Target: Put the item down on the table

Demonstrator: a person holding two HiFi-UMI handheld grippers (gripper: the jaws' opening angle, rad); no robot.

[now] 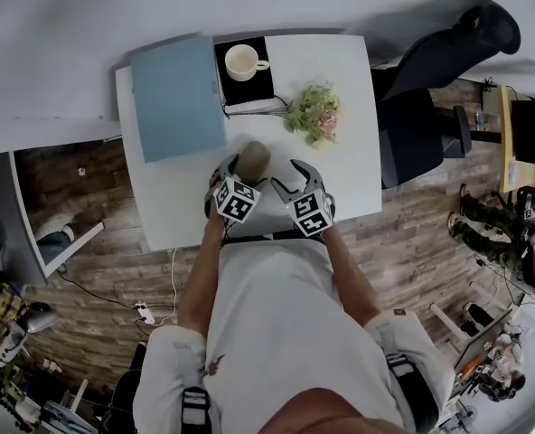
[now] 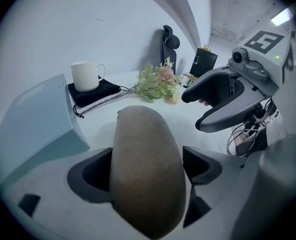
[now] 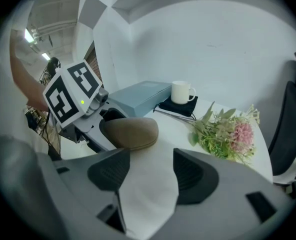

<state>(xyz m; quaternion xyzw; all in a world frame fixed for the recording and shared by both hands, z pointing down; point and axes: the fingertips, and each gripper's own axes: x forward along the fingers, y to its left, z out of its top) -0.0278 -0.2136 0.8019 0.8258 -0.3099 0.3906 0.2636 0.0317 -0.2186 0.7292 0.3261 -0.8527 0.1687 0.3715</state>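
Brown case looks light and stiff, pinch it mid-body; left gripper gapes around it, right gripper open, empty.

Brown oblong item lying on white table, between left gripper jaws, parted. Left: blue box. Far: mug on black cloth, flowers. Right: right gripper.

Grey moulded left tool, right tool alike; dark pads; white cubes, black square markers; green light; black cables. White short-sleeved shirt, dark shoulder straps.
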